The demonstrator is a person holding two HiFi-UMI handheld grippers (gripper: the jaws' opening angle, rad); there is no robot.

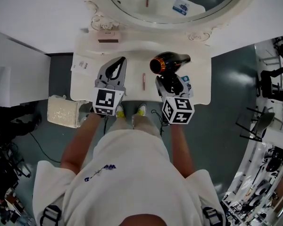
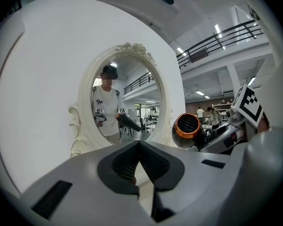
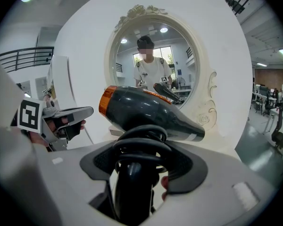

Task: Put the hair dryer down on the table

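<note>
In the head view, the right gripper (image 1: pixel 166 81) is clamping the hair dryer (image 1: pixel 170 61) by its handle over the table (image 1: pixel 200 91), and a pink stick (image 1: pixel 144 81) is lying left of its fingers. In the left gripper view, the left gripper (image 2: pixel 139 144) is showing fingers pressed together and empty, facing the mirror (image 2: pixel 125 98). In the right gripper view, the coiled cord (image 3: pixel 140 140) is sitting between the fingers.

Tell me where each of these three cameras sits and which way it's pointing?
Head view: on the person's head, looking steeply down on the white table; forearms, shirt, left tool and right tool show.
Left gripper view: rides the left tool, facing the mirror along its closed jaws; the person's reflection shows.
Right gripper view: rides the right tool, facing the mirror past the hair dryer it grips; fingers show.
Shared: both gripper views show the mirror and hair dryer, and each shows the other tool.
</note>
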